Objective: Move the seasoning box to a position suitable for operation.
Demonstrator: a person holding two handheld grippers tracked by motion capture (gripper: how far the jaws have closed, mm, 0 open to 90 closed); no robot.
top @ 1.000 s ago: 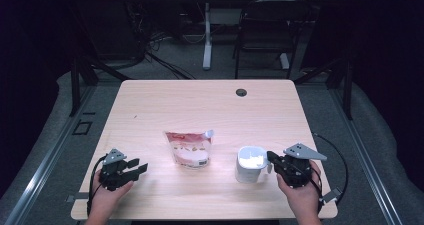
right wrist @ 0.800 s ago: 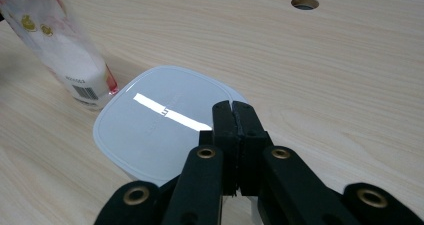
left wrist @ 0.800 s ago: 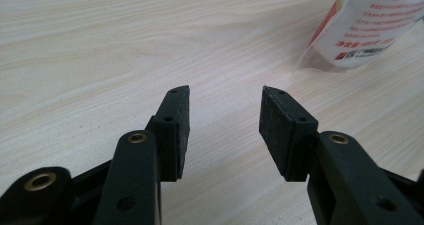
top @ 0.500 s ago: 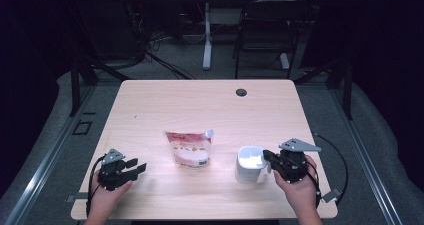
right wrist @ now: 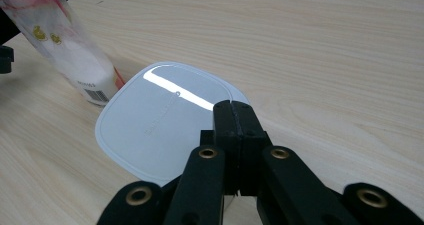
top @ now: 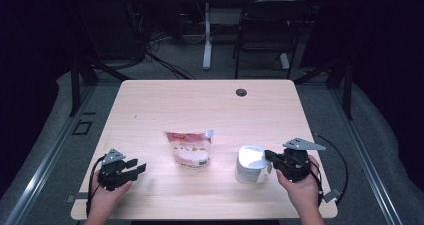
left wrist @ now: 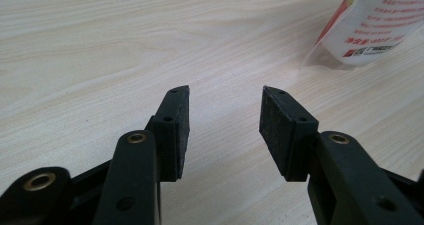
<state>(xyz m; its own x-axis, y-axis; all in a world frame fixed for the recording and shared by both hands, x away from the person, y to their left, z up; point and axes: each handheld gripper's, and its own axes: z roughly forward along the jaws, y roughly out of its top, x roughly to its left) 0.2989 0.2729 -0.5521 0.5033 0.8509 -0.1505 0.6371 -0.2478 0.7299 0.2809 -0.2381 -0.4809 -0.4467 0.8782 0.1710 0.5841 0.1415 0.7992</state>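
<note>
A red and white spout pouch [top: 189,150] lies flat on the middle of the wooden table [top: 200,105]. Right of it stands a white container [top: 250,164] with a glossy white lid [right wrist: 160,120]. My right gripper [top: 268,158] comes at the container from the right. Its jaws are pressed together just over the lid's near edge [right wrist: 232,107], and I see nothing between them. My left gripper [top: 139,165] rests low at the front left, its jaws open over bare wood [left wrist: 225,115]. The pouch's lower corner [left wrist: 372,25] lies beyond it to the right.
A round cable hole [top: 241,92] sits near the table's far edge. Cables trail from both grippers off the front corners. Beyond the table are a dark chair [top: 262,40] and a desk leg on the grey floor.
The right hand has shifted a little beside the container, and its grey plate sits slightly higher. The left hand, pouch and container have not moved.
</note>
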